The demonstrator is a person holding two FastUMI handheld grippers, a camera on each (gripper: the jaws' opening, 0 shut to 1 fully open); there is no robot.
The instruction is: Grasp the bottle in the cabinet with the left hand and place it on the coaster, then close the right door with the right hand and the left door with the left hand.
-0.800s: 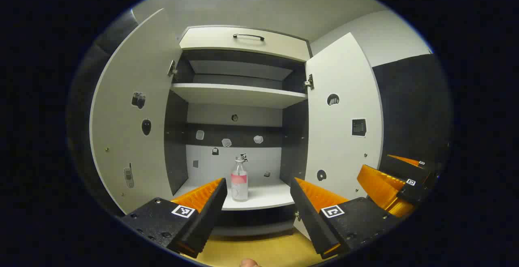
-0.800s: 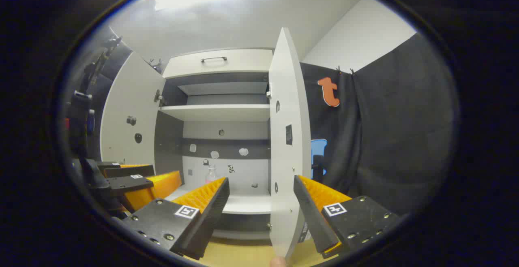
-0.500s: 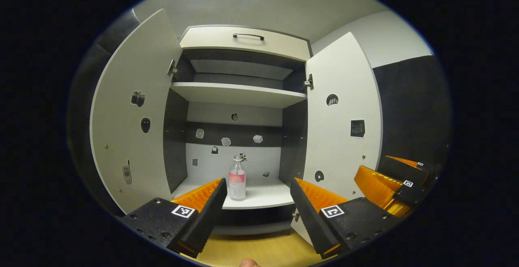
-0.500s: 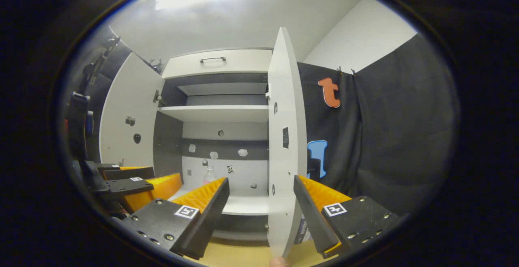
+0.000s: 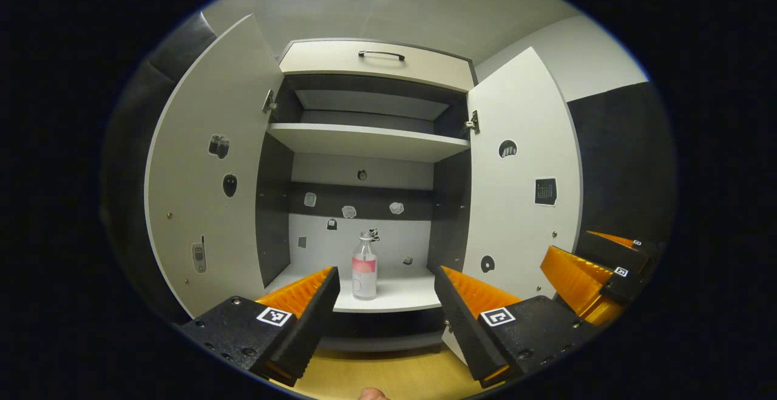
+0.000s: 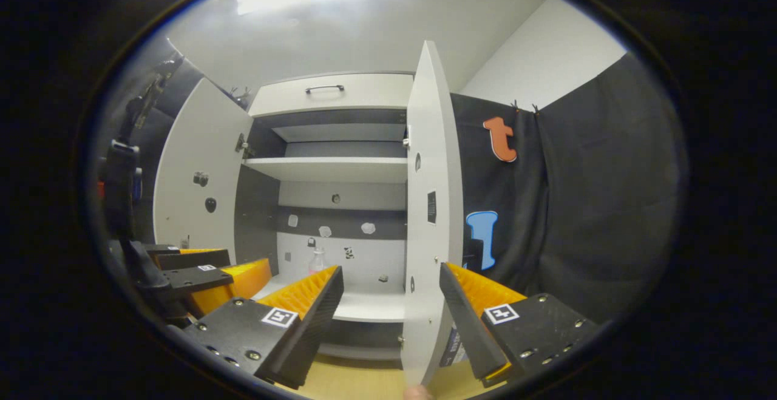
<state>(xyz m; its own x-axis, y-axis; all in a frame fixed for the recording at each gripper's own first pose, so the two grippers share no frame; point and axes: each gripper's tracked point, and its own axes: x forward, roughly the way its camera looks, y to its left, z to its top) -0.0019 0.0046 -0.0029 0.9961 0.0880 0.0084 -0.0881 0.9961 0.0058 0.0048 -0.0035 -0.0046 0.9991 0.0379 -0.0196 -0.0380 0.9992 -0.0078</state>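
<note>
A clear bottle (image 5: 364,269) with a pink label stands upright on the cabinet's lower shelf (image 5: 394,297); its neck (image 6: 316,260) peeks over a finger in the right gripper view. Both white doors, the left door (image 5: 206,169) and the right door (image 5: 522,175), stand wide open. My left gripper (image 5: 385,294) is open in front of the shelf, well short of the bottle. My right gripper (image 6: 388,294) is open too, with the right door's edge (image 6: 428,206) standing between its fingers without touching them. The left gripper (image 6: 206,278) also appears at lower left in the right gripper view.
An upper shelf (image 5: 364,139) and a drawer with a dark handle (image 5: 381,55) sit above. Small stickers dot the back wall and doors. A wooden surface (image 5: 388,376) lies below the cabinet. The other gripper (image 5: 601,272) hangs at the right. Black cloth (image 6: 583,206) covers the wall to the right.
The left gripper's view has drifted slightly, so the bottle sits a little more to the right between the fingers. The right gripper has barely moved.
</note>
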